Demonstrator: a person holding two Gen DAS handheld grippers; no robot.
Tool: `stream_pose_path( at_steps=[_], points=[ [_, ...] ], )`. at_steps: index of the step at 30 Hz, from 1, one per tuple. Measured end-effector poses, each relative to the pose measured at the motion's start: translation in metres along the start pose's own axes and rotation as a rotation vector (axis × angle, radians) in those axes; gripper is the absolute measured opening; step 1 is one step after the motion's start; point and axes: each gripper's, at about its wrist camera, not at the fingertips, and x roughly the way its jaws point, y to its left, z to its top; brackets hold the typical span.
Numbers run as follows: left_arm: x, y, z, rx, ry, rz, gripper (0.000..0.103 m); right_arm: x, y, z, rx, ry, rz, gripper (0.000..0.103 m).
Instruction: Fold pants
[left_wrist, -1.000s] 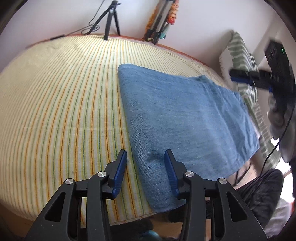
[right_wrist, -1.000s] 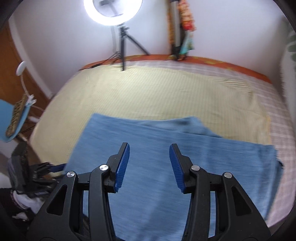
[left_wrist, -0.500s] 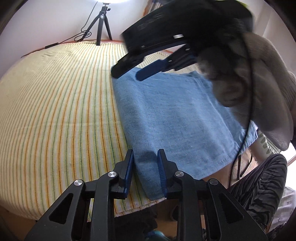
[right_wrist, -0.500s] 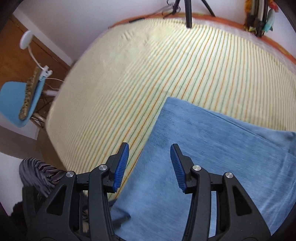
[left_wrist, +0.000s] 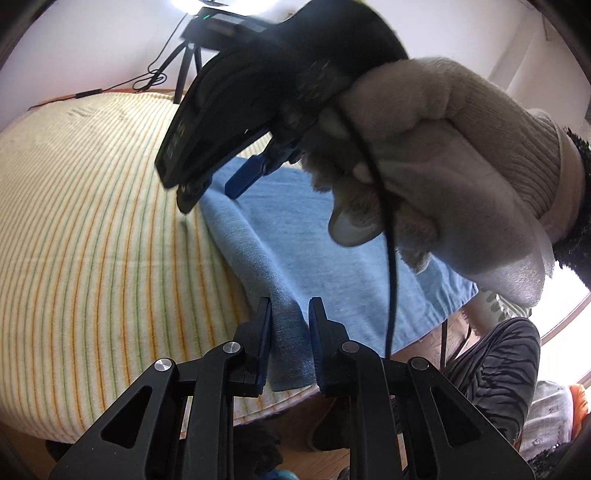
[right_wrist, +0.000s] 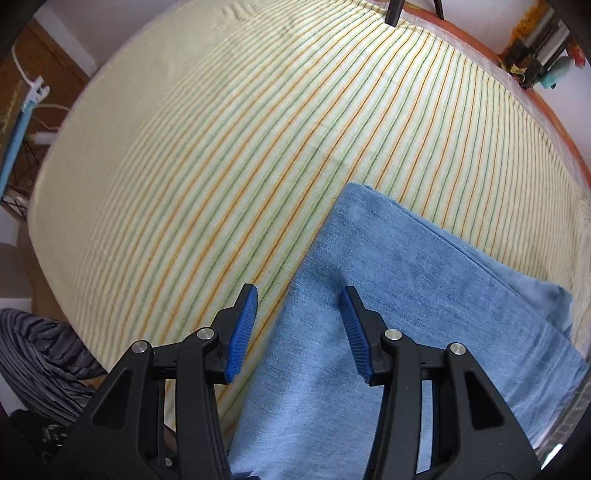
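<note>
Denim first: pale blue folded pants (left_wrist: 332, 266) spread flat on the yellow bedspread with orange and green stripes (left_wrist: 92, 221), filling the centre and lower right of the left wrist view and the lower right of the right wrist view.

Left black claw with blue pads (left_wrist: 290, 332) at the bottom centre of its frame, drawn narrow around the near corner of the cloth's long left edge, a ridge of denim standing between the pads. Cannot tell whether actually pinching or just short of it.

Right black claw with blue pads (right_wrist: 299, 328) released, spread wide, straddling the same long edge farther up toward the far corner; one pad over stripes, the other over denim. Held by a hand in a beige fleece glove (left_wrist: 443, 155), looming large at the upper right of the left wrist view.

Looks like the grasping step ahead of another fold, with the pants already doubled lengthwise.

Next move probably calls for lowering and clenching the right claw on the edge, confirming the left pinch through all layers, then lifting both ends together and carrying them across evenly, so nothing slips or skews.
</note>
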Motion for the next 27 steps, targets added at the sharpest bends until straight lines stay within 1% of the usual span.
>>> stream_pose_path(
  at_steps=[1,2,3,4,5,6,7,8,9,10,13,15,16,17,18,19,20,21,22,24,25,26,27],
  points=[
    [0.001,-0.001,0.001,0.003,0.0,0.001,0.018,0.003,0.003,-0.002,-0.012,0.002,-0.031,0.035],
    [0.0,-0.002,0.002,0.007,-0.004,0.003,0.018,0.004,0.005,-0.004,-0.03,0.002,-0.048,0.028],
    [0.0,-0.003,0.002,0.009,-0.003,0.009,0.018,0.003,0.005,-0.005,-0.034,-0.003,-0.04,0.026],
    [0.0,-0.003,0.003,0.008,-0.005,0.013,0.018,0.001,0.004,-0.006,-0.03,-0.008,-0.026,0.018],
    [0.0,-0.004,0.003,0.011,-0.006,0.02,0.019,-0.003,0.002,-0.008,-0.015,-0.022,0.001,0.012],
    [0.0,-0.004,0.004,0.014,-0.007,0.034,0.02,-0.006,-0.002,-0.01,0.0,-0.035,0.019,0.01],
    [0.001,-0.004,0.004,0.01,-0.004,0.044,0.03,-0.008,-0.005,-0.012,0.012,-0.045,0.036,0.008],
    [0.003,-0.001,0.005,-0.005,0.005,0.048,0.043,-0.01,-0.01,-0.014,0.025,-0.057,0.056,0.007],
    [0.006,0.003,0.004,-0.024,0.017,0.049,0.048,-0.015,-0.026,-0.018,0.039,-0.071,0.08,0.006],
    [0.01,0.006,0.005,-0.05,0.031,0.049,0.049,-0.017,-0.029,-0.021,0.051,-0.083,0.097,0.006],
    [0.017,0.01,0.006,-0.086,0.052,0.036,0.049,-0.026,-0.038,-0.028,0.078,-0.118,0.141,0.005],
    [0.019,0.013,0.008,-0.116,0.052,0.008,0.046,-0.034,-0.048,-0.033,0.093,-0.14,0.173,0.005],
    [0.018,0.016,0.009,-0.122,0.05,-0.002,0.042,-0.037,-0.052,-0.036,0.1,-0.147,0.182,0.005],
    [0.018,0.015,0.01,-0.118,0.041,-0.004,0.025,-0.04,-0.056,-0.036,0.108,-0.154,0.191,0.005],
    [0.018,0.012,0.011,-0.103,0.035,-0.005,0.02,-0.044,-0.06,-0.038,0.116,-0.161,0.2,0.005],
    [0.016,0.009,0.012,-0.091,0.023,-0.005,0.019,-0.046,-0.063,-0.039,0.12,-0.164,0.206,0.005],
    [0.014,0.006,0.012,-0.079,0.007,-0.005,0.015,-0.048,-0.066,-0.04,0.115,-0.168,0.211,0.005],
    [0.012,0.002,0.014,-0.063,-0.008,-0.007,0.015,-0.05,-0.07,-0.042,0.108,-0.165,0.211,0.006],
    [0.01,-0.003,0.014,-0.048,-0.021,-0.005,0.014,-0.052,-0.066,-0.04,0.104,-0.162,0.204,0.006],
    [0.006,-0.01,0.019,-0.021,-0.045,-0.011,0.013,-0.06,-0.061,-0.034,0.111,-0.154,0.194,0.012],
    [0.005,-0.016,0.02,-0.009,-0.057,-0.011,0.013,-0.061,-0.061,-0.032,0.11,-0.145,0.197,0.023],
    [0.005,-0.02,0.022,-0.002,-0.064,-0.01,0.013,-0.06,-0.065,-0.029,0.102,-0.138,0.199,0.041],
    [0.005,-0.024,0.023,0.005,-0.072,-0.012,0.013,-0.063,-0.063,-0.031,0.091,-0.138,0.187,0.047]
  ],
)
